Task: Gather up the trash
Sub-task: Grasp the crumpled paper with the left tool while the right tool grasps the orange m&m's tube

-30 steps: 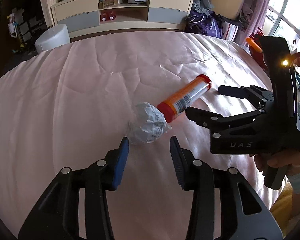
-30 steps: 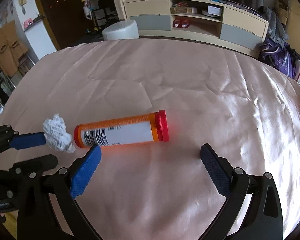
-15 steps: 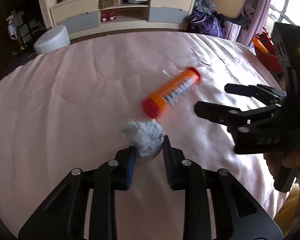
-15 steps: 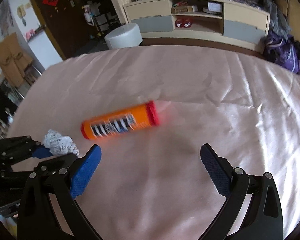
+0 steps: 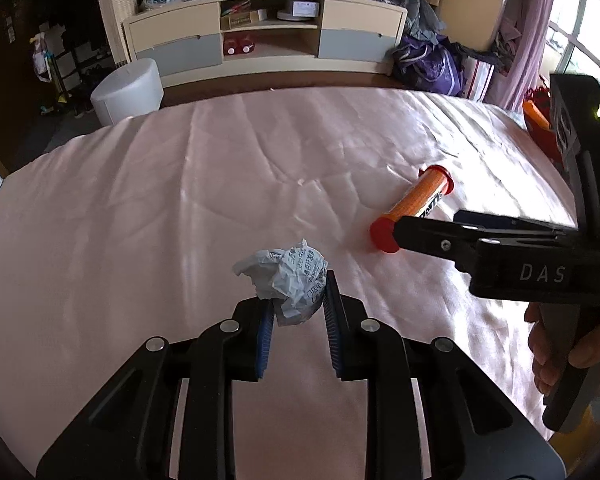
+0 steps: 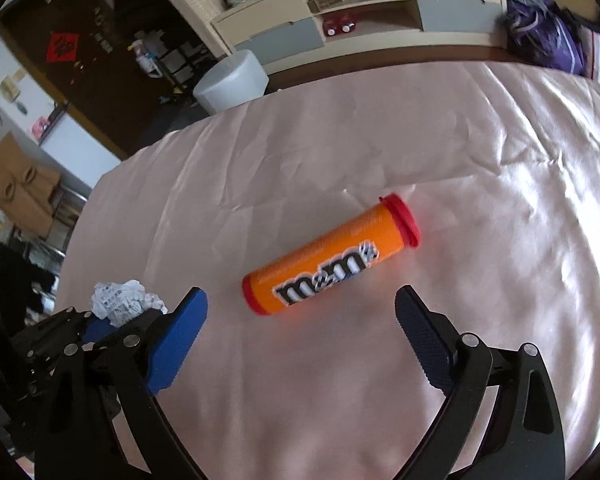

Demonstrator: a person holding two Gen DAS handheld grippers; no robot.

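A crumpled ball of printed paper (image 5: 294, 280) sits between the blue pads of my left gripper (image 5: 296, 300), which is shut on it just above the pink tablecloth (image 5: 180, 220). The paper also shows in the right wrist view (image 6: 120, 300). An orange m&m's tube (image 6: 332, 256) with red caps lies on the cloth in front of my right gripper (image 6: 300, 320), which is open wide and empty. In the left wrist view the tube (image 5: 416, 208) lies partly behind the right gripper's near finger.
A white round stool (image 5: 126, 90) and a low cream cabinet (image 5: 260, 36) stand beyond the table's far edge. Purple bags (image 5: 428, 64) lie at the right of the cabinet. A red and orange object (image 5: 536, 116) is off the table's right edge.
My left gripper closed on the paper ball and lifted it toward me. The tube rolled away from the paper. My right gripper moved in behind the tube, still open.
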